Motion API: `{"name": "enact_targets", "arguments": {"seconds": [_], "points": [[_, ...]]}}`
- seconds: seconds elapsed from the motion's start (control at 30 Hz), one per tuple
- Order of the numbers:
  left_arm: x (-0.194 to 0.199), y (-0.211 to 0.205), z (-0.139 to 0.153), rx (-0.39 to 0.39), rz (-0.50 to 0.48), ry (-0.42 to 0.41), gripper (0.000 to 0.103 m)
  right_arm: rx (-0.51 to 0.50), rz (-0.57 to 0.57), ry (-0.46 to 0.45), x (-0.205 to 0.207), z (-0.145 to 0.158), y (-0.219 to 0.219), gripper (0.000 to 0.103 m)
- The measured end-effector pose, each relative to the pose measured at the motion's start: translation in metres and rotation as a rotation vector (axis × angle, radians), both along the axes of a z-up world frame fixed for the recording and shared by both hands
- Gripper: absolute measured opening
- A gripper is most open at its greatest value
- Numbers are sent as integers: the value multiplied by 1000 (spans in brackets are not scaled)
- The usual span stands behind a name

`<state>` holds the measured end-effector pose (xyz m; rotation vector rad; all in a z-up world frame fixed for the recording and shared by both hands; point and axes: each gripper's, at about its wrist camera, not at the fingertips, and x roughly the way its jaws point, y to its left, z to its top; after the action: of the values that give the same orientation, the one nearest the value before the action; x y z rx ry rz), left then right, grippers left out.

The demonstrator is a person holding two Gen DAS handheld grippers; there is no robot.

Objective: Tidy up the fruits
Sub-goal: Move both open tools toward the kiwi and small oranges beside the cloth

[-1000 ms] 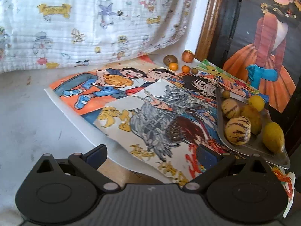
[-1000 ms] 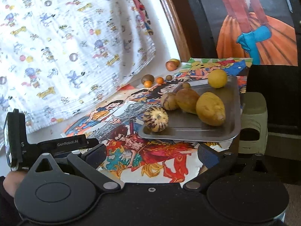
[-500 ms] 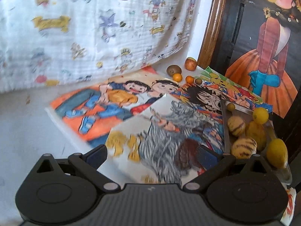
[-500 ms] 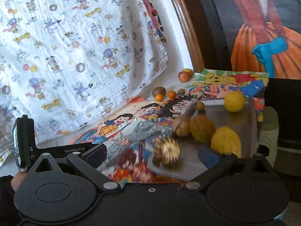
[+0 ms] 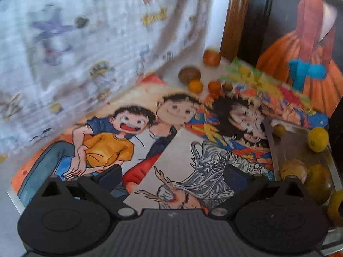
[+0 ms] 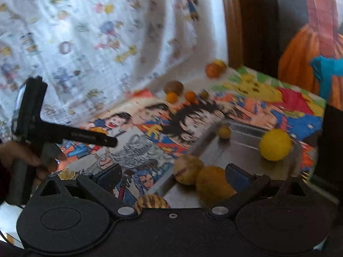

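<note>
Several loose fruits lie in the far corner: a brown kiwi [image 5: 189,75], an orange-red fruit [image 5: 211,57] and two small oranges [image 5: 195,85]. A metal tray [image 5: 295,143] at the right holds a yellow ball-shaped fruit [image 5: 318,139] and some yellow-brown ones. My left gripper [image 5: 173,175] hangs open over the cartoon posters, nothing between its fingers. In the right wrist view my right gripper [image 6: 173,174] is open above the tray's [image 6: 240,150] near corner, over a pale melon [image 6: 188,169] and a brownish fruit [image 6: 214,185]. A striped melon [image 6: 151,201] peeks out by the gripper body.
Colourful posters [image 5: 120,150] cover the surface. A printed white cloth [image 5: 85,42] hangs behind, and a wooden frame post [image 5: 233,17] stands at the corner. A hand [image 6: 25,156] holds the left tool at the left of the right wrist view.
Both grippers have moved forward toward the far corner, so the loose fruits and the tray look larger. Both stayed open and empty.
</note>
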<state>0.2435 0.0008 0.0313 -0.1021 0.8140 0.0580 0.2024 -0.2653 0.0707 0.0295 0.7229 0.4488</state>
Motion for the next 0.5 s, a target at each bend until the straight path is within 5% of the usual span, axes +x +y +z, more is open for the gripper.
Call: {"name": "enact_targets", "arguments": {"seconds": [0.23,0.5], "points": [[28,-8,48,45,22,247,103,-108,-42,193,-5,48,-25,102],[26,-32,107,55,16,298,103,-140,-147,187,5,97,-70,102]]}}
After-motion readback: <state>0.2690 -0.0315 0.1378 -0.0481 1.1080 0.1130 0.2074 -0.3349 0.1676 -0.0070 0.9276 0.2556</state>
